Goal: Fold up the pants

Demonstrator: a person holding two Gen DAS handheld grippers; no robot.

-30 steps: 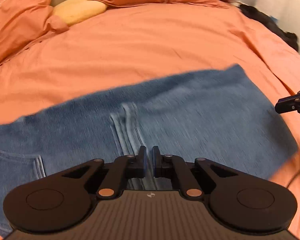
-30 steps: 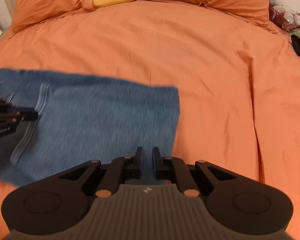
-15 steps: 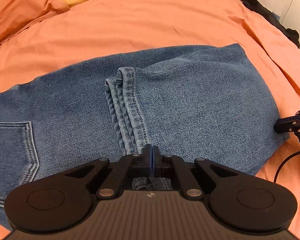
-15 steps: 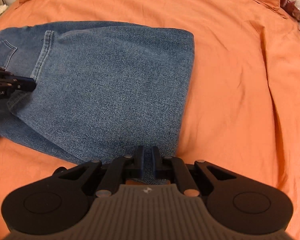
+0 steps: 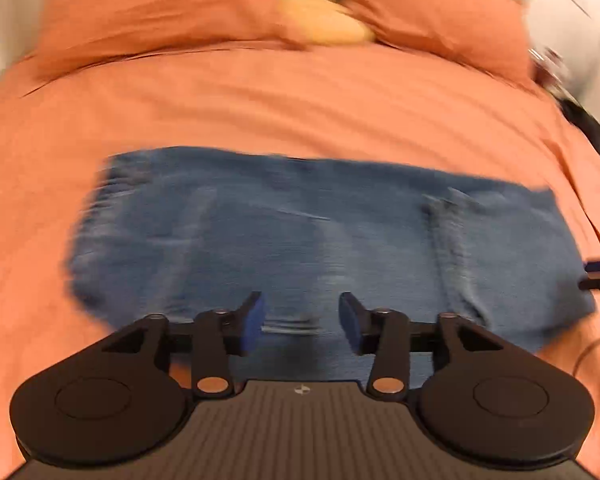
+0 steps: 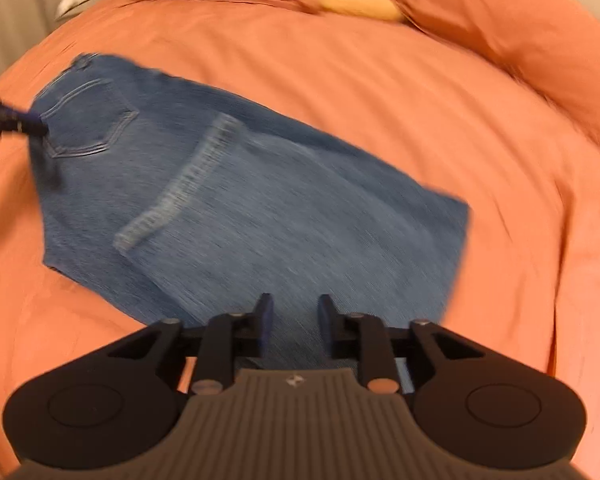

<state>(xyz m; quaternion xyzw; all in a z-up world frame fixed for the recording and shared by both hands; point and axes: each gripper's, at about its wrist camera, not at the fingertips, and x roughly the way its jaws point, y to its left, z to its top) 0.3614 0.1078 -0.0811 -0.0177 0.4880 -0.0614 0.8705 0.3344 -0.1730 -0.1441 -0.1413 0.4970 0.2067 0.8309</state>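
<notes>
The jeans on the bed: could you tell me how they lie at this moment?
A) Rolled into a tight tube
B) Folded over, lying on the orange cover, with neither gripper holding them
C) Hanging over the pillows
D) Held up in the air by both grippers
B: the jeans lie folded on the orange cover, and both the left gripper and the right gripper stand open above the denim, nothing between the jaws.

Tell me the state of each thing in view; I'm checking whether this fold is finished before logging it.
jeans: folded over, lying flat on the bed, released.
left hand-held gripper: open, jaws have just been opening, nothing between them.
right hand-held gripper: open, narrower gap, jaws have just been opening, nothing gripped.
duvet: spread, lightly creased.
pillows: leaning at the headboard.
</notes>
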